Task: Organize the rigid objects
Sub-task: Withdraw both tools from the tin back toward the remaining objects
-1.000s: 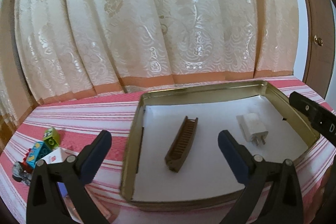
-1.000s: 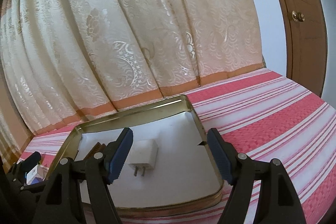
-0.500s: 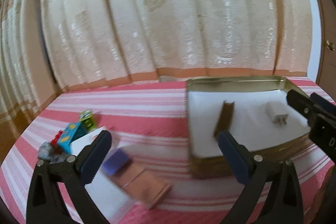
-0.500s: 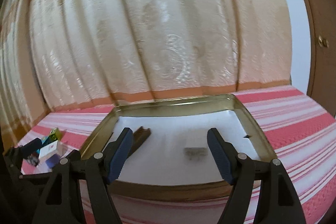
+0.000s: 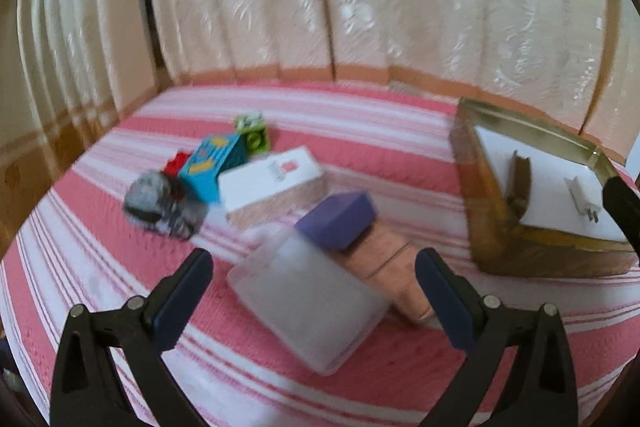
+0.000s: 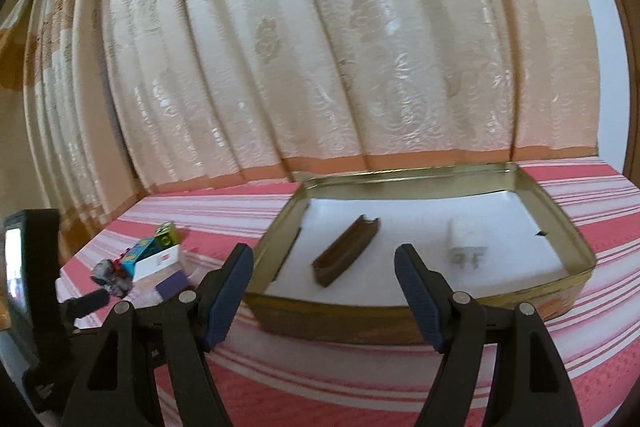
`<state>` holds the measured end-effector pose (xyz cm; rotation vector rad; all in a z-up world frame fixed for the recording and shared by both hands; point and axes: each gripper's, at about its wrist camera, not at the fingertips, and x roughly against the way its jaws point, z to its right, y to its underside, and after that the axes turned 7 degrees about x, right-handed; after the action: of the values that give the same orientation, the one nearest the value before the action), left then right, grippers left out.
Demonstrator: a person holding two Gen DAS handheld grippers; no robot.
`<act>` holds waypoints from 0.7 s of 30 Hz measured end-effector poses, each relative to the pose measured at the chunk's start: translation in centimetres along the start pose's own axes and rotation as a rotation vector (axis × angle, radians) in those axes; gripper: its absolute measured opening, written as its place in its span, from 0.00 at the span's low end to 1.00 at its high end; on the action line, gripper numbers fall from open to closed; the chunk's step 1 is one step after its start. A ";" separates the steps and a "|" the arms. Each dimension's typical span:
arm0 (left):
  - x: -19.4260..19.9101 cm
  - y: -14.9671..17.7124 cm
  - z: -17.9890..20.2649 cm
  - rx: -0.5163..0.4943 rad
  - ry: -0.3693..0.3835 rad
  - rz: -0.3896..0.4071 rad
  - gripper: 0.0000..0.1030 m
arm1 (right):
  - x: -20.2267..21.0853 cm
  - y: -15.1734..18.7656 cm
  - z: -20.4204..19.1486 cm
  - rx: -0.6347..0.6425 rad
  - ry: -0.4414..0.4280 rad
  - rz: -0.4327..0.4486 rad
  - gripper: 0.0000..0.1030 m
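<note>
My left gripper (image 5: pixel 314 291) is open and empty, just above a frosted plastic box (image 5: pixel 306 301). Beside that box lie a purple block (image 5: pixel 336 221) on a pink box (image 5: pixel 390 267), a white carton (image 5: pixel 272 183), a blue box (image 5: pixel 212 161), a green brick (image 5: pixel 253 135) and a grey crumpled lump (image 5: pixel 154 201). A gold tin tray (image 6: pixel 400 319) holds a brown comb (image 6: pixel 346 255) and a white charger plug (image 6: pixel 464 241). My right gripper (image 6: pixel 324 291) is open and empty in front of the tray's near wall.
The objects rest on a pink and white striped cloth (image 5: pixel 380 131). A cream patterned curtain (image 6: pixel 320 67) hangs close behind. The left gripper's body (image 6: pixel 36 267) stands at the left of the right wrist view. A wooden door frame (image 6: pixel 630 67) is at the far right.
My left gripper has swung left from the tray to the pile of loose objects. My right gripper has turned left too, so the tray sits more to the right of its view.
</note>
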<state>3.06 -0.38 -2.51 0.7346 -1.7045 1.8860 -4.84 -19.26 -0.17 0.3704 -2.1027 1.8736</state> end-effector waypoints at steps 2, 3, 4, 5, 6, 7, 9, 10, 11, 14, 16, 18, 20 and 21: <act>-0.3 0.2 -0.7 0.013 -0.003 -0.031 0.99 | 0.0 0.1 -0.6 0.008 -0.010 -0.002 0.73; -0.6 0.3 -1.4 0.028 0.004 -0.053 0.99 | 0.0 0.2 -0.9 0.012 -0.015 -0.005 0.73; -0.8 0.5 -2.1 0.040 0.016 -0.071 1.00 | -0.1 0.2 -1.1 0.016 -0.021 -0.010 0.73; -0.8 0.7 -2.9 0.055 0.033 -0.083 1.00 | -0.1 0.3 -1.4 0.021 -0.028 -0.014 0.73; -0.7 0.8 -3.3 0.059 0.033 -0.085 1.00 | -0.2 0.3 -1.7 0.025 -0.033 -0.017 0.73; -0.7 0.9 -3.9 0.050 0.015 -0.089 1.00 | -0.2 0.4 -1.9 0.030 -0.039 -0.019 0.73; -1.1 1.2 -4.7 0.011 -0.040 -0.119 0.99 | -0.3 0.4 -2.2 0.038 -0.049 -0.027 0.73; -1.3 1.3 -5.1 0.007 -0.040 -0.132 0.99 | -0.4 0.4 -2.3 0.040 -0.055 -0.033 0.73; -1.5 1.5 -5.8 0.009 -0.026 -0.152 1.00 | -0.5 0.4 -2.4 0.042 -0.061 -0.039 0.73; -1.8 1.5 -7.9 0.034 -0.020 -0.174 1.00 | -0.8 0.5 -2.7 0.042 -0.081 -0.055 0.73; -1.8 1.4 -8.8 0.050 -0.015 -0.173 0.99 | -1.2 0.6 -3.0 0.033 -0.119 -0.083 0.73; -2.0 1.2 -9.3 0.055 -0.008 -0.178 0.99 | -1.9 0.8 -3.7 0.039 -0.182 -0.132 0.73; -2.1 1.1 -9.1 0.036 -0.006 -0.175 0.98 | -2.3 0.9 -4.9 0.077 -0.202 -0.158 0.73; -2.0 0.9 -8.9 0.021 -0.009 -0.165 0.98 | -2.3 1.0 -5.4 0.091 -0.215 -0.164 0.73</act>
<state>3.35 8.35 -5.25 0.8651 -1.5804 1.7918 -2.79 -13.84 -1.42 0.7731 -2.0496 1.9104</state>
